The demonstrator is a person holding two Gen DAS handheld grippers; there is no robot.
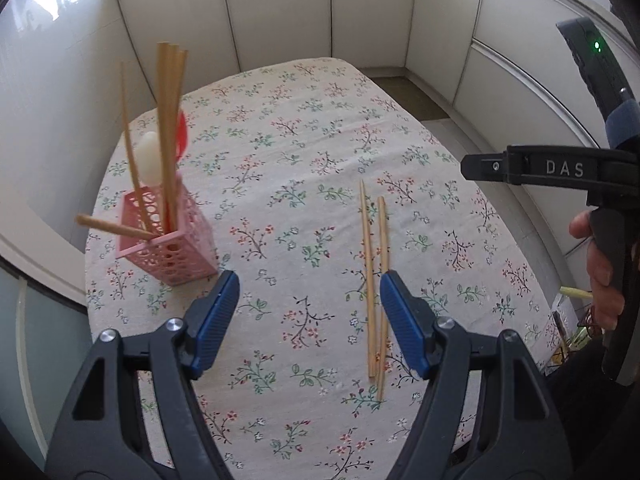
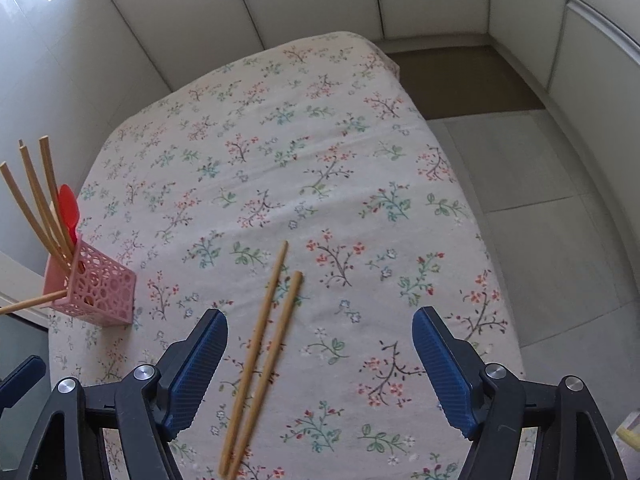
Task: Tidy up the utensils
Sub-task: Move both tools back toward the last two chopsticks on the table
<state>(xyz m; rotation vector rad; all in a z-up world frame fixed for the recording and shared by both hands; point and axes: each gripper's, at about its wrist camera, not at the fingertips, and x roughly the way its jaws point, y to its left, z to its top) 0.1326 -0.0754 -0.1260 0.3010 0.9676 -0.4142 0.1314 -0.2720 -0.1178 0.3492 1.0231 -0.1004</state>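
Note:
Two bamboo chopsticks (image 1: 376, 280) lie side by side on the floral cloth. My left gripper (image 1: 309, 280) hovers open above the cloth, with the chopsticks just inside its right finger. My right gripper (image 2: 320, 314) is open over the same chopsticks (image 2: 264, 352), which lie below the gap, nearer its left finger; no pad touches them. A pink perforated holder (image 1: 176, 256) stands at the table's left. It holds several chopsticks, a white spoon (image 1: 150, 160) and a red spoon (image 1: 182, 132). The right wrist view shows the holder (image 2: 96, 292) at far left.
The table's floral cloth (image 1: 304, 128) ends at rounded edges, with tiled floor (image 2: 540, 220) to the right. White cabinet panels (image 1: 280, 8) close in the back and left. A hand (image 1: 600, 264) holds the right gripper's black frame (image 1: 560, 168) at the right edge.

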